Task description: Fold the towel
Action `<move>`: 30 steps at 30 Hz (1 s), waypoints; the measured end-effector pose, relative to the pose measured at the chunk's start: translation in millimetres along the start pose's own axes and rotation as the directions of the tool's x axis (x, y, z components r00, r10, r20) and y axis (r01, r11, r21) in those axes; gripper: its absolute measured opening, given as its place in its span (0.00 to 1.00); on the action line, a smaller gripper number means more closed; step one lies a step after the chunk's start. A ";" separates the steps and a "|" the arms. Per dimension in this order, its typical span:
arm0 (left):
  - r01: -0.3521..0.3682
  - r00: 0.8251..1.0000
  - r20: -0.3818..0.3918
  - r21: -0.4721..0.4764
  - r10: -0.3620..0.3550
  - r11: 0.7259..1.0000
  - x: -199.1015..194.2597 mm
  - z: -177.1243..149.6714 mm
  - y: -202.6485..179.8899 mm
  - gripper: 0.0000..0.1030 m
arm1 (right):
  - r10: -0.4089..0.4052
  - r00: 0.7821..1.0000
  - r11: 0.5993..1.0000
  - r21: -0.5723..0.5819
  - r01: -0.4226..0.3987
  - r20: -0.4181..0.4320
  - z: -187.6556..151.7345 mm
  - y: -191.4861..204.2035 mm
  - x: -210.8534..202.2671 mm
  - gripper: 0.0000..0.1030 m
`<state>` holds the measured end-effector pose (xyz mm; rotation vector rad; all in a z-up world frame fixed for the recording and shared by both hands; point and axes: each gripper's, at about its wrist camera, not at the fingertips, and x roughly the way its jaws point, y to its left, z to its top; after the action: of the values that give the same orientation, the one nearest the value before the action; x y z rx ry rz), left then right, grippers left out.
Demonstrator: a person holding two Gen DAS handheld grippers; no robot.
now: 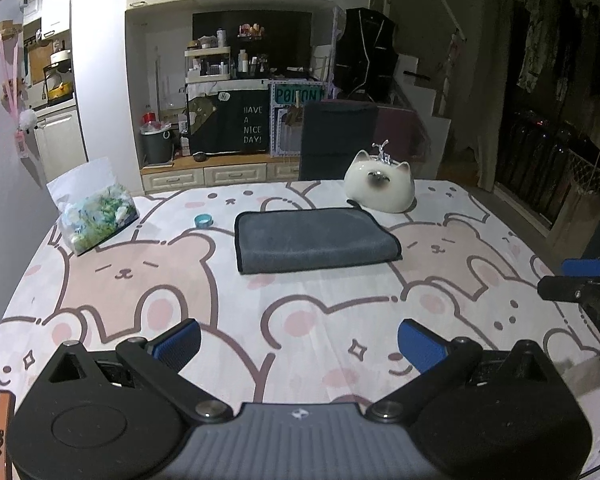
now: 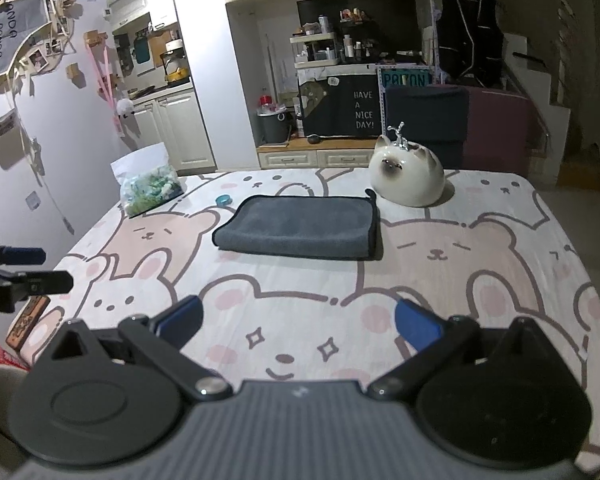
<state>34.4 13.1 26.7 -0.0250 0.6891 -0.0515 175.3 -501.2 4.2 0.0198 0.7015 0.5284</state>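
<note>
A dark grey towel (image 1: 316, 239) lies folded flat in a neat rectangle on the bear-print tablecloth (image 1: 300, 300), past the table's middle. It also shows in the right wrist view (image 2: 300, 227). My left gripper (image 1: 299, 343) is open and empty, well short of the towel, above the near part of the table. My right gripper (image 2: 298, 322) is open and empty too, at about the same distance from the towel. Each gripper shows at the edge of the other's view: the right one (image 1: 576, 280) and the left one (image 2: 24, 270).
A white ceramic cat ornament (image 1: 379, 188) stands just behind the towel's right far corner. A small teal ring (image 1: 203, 221) lies left of the towel. A clear bag of green and white bits (image 1: 96, 216) sits at the table's far left. A dark chair (image 1: 338, 140) stands behind the table.
</note>
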 end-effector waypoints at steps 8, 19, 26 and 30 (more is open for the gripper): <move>0.002 1.000 -0.027 0.008 -0.002 1.000 0.7 -19.4 -2.8 1.00 | -0.011 1.000 0.999 -0.030 0.011 -0.002 -15.6 4.4 -3.2 1.00; -0.002 1.000 -0.002 -0.008 0.002 1.000 -3.1 -27.8 -3.7 1.00 | -0.049 0.998 0.997 -0.065 0.052 0.048 -21.6 5.9 -11.7 1.00; 0.001 1.000 -0.003 -0.015 -0.001 1.000 -1.1 -28.0 -1.8 1.00 | -0.053 0.998 0.995 -0.086 0.055 0.033 -23.7 6.7 -5.7 1.00; 0.003 1.000 -0.004 -0.014 -0.003 1.000 0.5 -28.3 -1.9 1.00 | -0.045 0.999 0.995 -0.086 0.047 0.022 -24.9 6.4 -4.8 1.00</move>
<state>16.7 11.0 4.6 -0.0396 0.6935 -0.0494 153.8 -501.8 -10.8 -0.0718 0.6572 0.5135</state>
